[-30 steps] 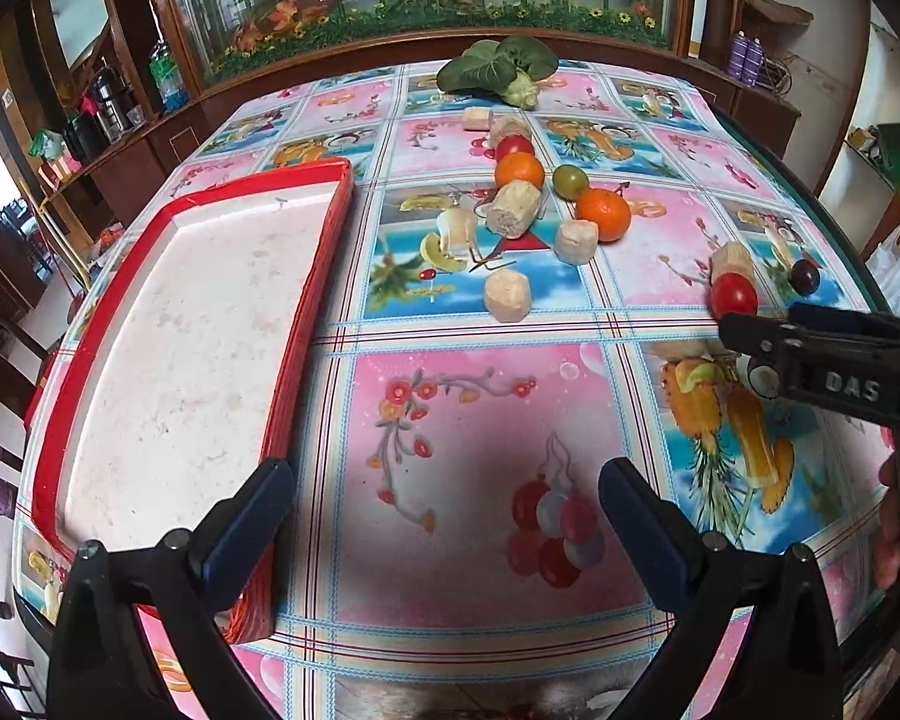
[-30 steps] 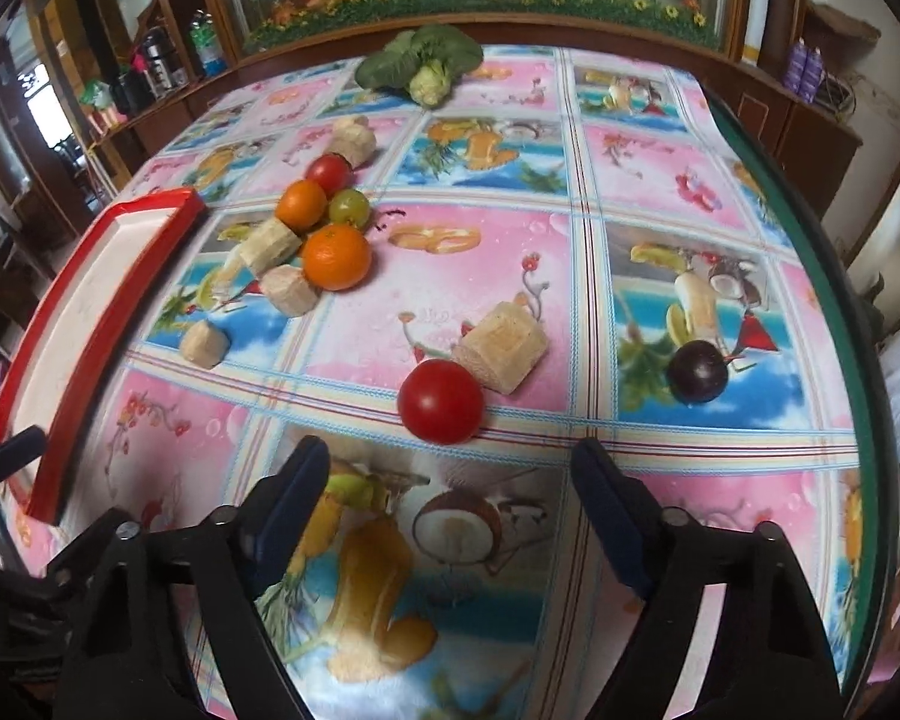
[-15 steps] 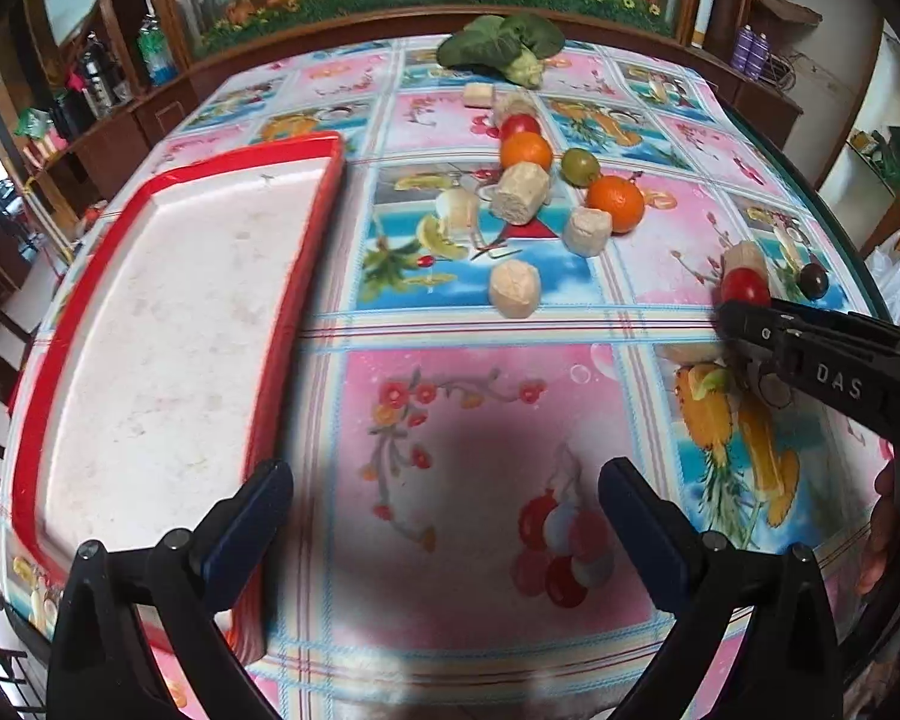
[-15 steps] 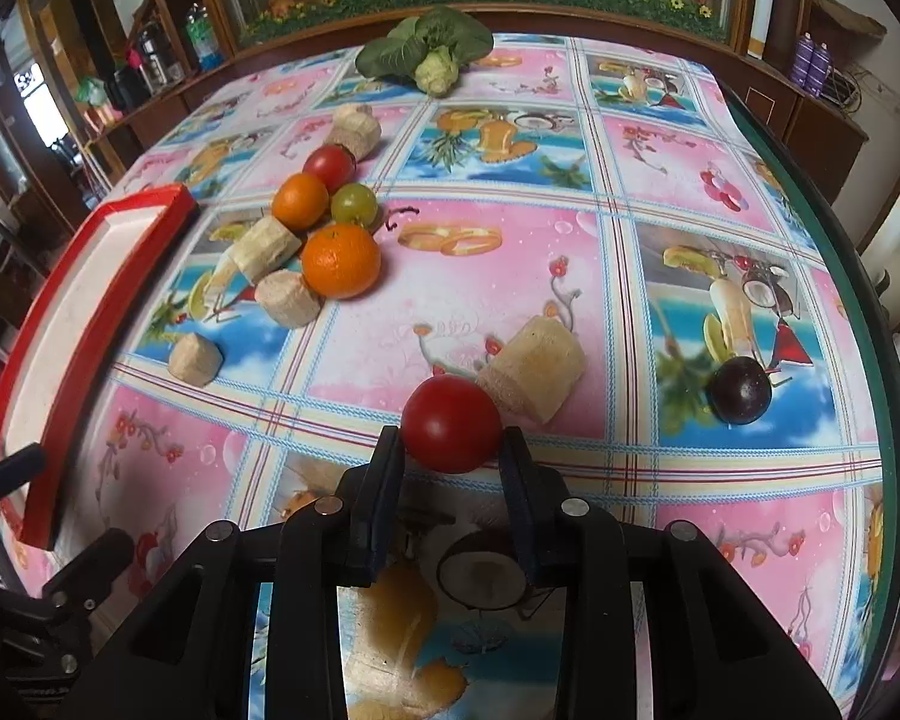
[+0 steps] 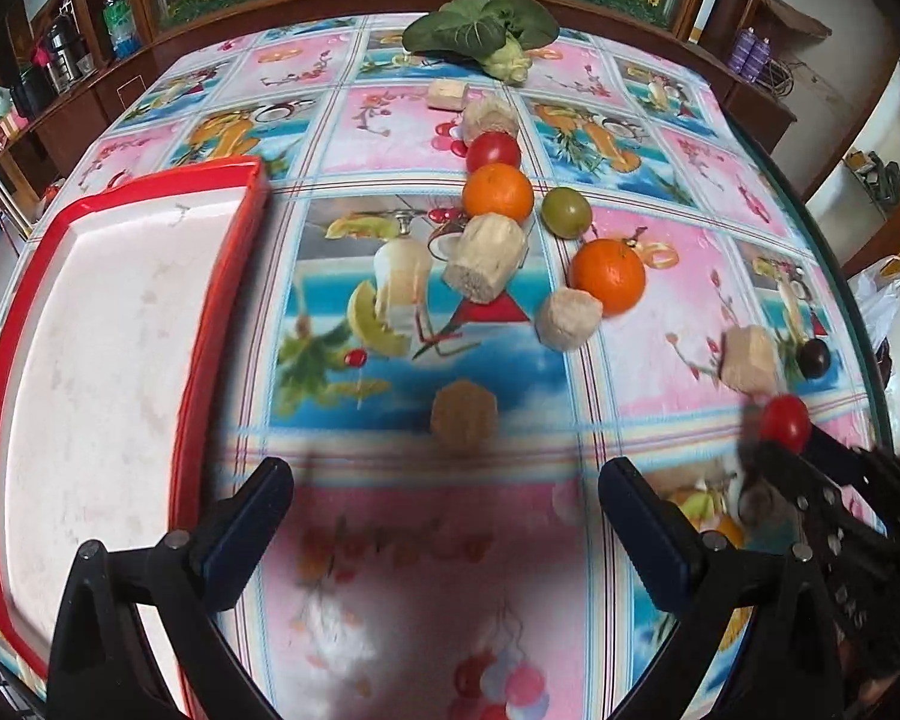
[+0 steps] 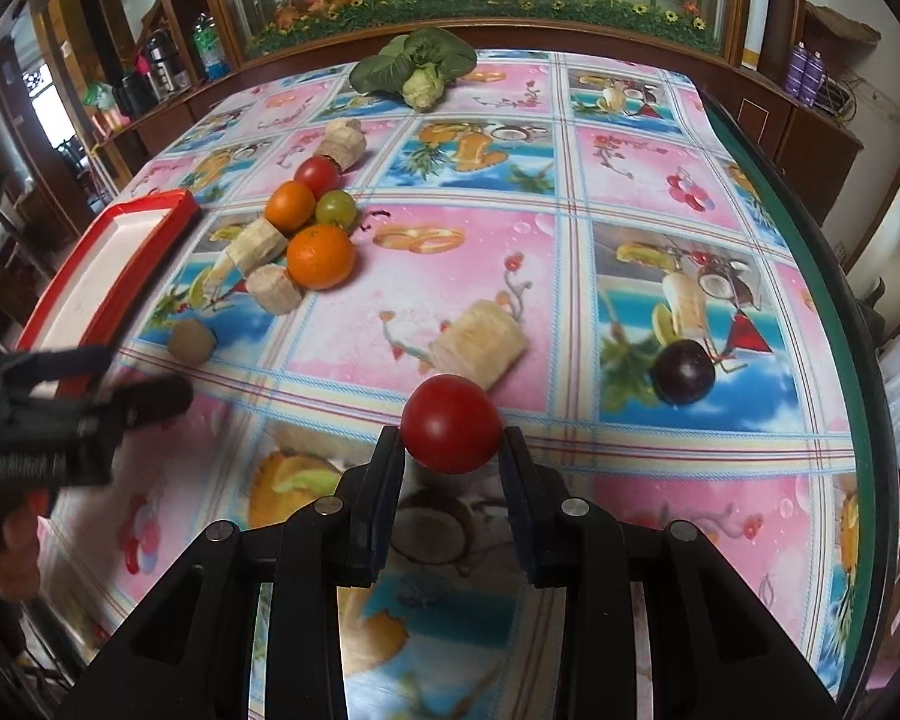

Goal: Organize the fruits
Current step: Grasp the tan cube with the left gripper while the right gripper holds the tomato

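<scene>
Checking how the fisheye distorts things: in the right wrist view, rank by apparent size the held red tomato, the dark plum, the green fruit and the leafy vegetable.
1. Leafy vegetable.
2. Red tomato, though nearness to the camera inflates it.
3. Dark plum.
4. Green fruit, farther off, so its true size against the plum is unsure.

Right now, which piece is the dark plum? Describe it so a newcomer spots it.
Start at the table's green right edge. Just inside it, right of the tomato in the right gripper, sits the plum. It is the only near-black fruit, alone on a blue tile.
</scene>
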Available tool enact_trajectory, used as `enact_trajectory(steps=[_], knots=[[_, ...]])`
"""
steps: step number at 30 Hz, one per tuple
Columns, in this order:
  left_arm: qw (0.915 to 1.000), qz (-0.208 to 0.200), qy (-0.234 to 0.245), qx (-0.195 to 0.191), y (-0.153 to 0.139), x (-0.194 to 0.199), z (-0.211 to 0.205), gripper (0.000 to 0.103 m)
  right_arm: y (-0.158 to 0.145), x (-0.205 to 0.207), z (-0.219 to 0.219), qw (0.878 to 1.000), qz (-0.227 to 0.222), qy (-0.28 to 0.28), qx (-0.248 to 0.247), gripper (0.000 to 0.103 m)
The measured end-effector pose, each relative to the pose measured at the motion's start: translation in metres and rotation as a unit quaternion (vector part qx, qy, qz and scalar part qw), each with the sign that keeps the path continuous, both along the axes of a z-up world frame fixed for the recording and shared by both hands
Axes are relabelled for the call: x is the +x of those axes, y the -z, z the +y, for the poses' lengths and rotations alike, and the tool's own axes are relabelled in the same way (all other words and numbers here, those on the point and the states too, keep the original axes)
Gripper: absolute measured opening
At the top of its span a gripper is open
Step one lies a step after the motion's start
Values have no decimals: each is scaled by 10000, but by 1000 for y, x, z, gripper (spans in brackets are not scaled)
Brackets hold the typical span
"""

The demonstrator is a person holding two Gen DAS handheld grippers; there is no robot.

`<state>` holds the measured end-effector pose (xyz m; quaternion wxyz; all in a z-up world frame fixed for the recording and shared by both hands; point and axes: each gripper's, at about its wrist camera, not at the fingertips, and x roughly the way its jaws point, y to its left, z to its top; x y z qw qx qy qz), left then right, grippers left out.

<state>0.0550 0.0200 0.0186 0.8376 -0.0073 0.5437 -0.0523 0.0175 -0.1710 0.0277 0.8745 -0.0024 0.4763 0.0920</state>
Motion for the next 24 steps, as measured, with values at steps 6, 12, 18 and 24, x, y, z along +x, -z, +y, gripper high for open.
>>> enact_trajectory(steps=[6,12,18,24], knots=[[9998,104,-20,-162,6,7,0,83,3,-2,-6,10000,27,-6,59,32],[10000,-15,-10,-67,5,7,-2,74,7,0,-10,9999,88,41,129,32],[9998,-79,62,-164,5,6,-3,74,9,0,-11,9997,128,59,175,33],[9991,-169,82,-373,4,5,2,68,9,2,-8,9999,115,76,100,33]])
